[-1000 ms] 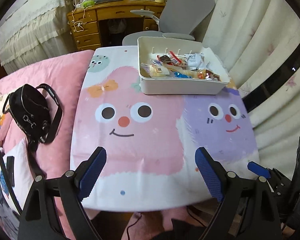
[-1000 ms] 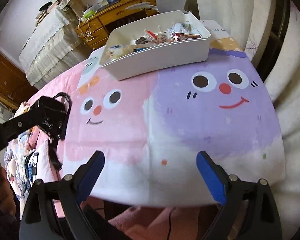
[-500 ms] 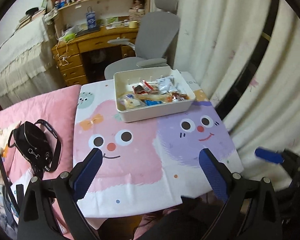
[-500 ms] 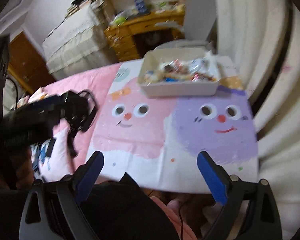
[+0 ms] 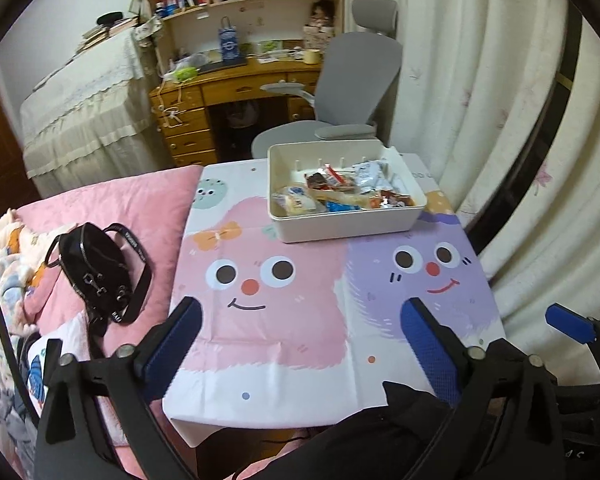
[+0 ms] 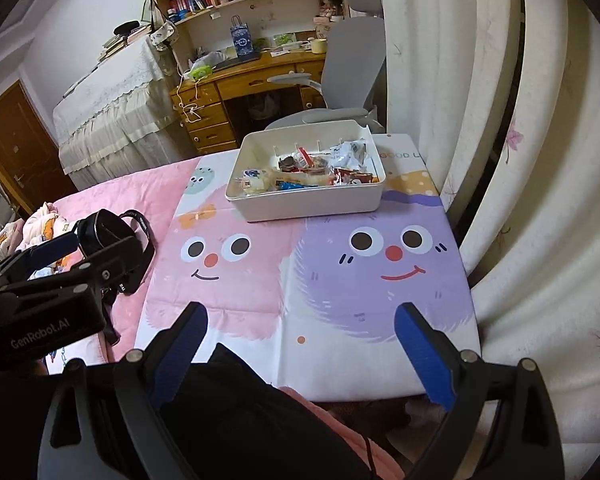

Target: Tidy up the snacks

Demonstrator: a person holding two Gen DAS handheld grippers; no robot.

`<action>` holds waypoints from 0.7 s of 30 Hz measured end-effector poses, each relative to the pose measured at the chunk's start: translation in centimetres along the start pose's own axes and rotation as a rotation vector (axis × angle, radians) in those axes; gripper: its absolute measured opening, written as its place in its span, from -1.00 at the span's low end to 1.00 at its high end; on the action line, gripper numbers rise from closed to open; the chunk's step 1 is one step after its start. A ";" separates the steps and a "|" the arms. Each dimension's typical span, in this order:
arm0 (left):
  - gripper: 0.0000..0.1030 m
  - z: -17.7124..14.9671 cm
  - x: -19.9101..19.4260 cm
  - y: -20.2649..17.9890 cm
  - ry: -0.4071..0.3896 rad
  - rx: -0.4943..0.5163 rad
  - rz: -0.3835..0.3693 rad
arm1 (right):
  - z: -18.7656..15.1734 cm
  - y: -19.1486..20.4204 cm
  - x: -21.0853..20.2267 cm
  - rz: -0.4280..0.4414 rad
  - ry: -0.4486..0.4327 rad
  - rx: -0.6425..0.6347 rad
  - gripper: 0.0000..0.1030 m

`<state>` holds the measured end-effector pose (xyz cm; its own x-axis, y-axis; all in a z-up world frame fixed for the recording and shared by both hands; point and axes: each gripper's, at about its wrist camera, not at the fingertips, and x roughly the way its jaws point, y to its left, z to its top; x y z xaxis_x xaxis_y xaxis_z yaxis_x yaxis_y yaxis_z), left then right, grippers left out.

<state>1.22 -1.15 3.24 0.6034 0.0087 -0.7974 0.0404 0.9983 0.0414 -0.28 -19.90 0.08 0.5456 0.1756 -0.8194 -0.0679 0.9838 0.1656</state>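
Bedroom table w/ cartoon cloth (image 5: pixel 284 320): snack bin (image 5: pixel 352 224) sits at its far edge, long axis across your view. Your left gripper (image 5: pixel 300 344) is opening, nothing btwn; right gripper (image 6: pixel 300 344) spread, empty. Both hover off the near edge, right one slightly nearer.

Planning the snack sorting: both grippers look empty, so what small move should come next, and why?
Probably bring the right gripper forward over the white box of snacks. Its fingers are apart and empty, the left gripper is still opening, also empty, and every packet lies jumbled inside the box.

A small table (image 5: pixel 260 408) under a cartoon-face cloth (image 5: pixel 284 320) bears a white bin (image 5: pixel 352 222) of what look like wrapped snacks (image 5: pixel 340 192).
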 end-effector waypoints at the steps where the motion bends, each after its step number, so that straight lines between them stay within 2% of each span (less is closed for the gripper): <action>1: 0.98 -0.1 0.0 0.0 0.001 -0.003 0.007 | 0.0 0.0 0.0 0.000 0.000 -0.002 0.84; 4: 0.98 -0.2 0.1 -0.3 0.005 -0.009 0.024 | -0.1 -0.2 -0.2 0.000 -0.009 -0.005 0.85; 21: 0.98 -0.5 1.6 -2.5 0.042 0.018 0.011 | -0.4 -1.8 -0.5 -0.021 -0.009 0.024 0.91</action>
<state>1.64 -3.62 1.54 0.5701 0.0220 -0.8213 0.0486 0.9970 0.0605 -0.71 -21.77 -0.05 0.5543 0.1540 -0.8179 -0.0359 0.9862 0.1614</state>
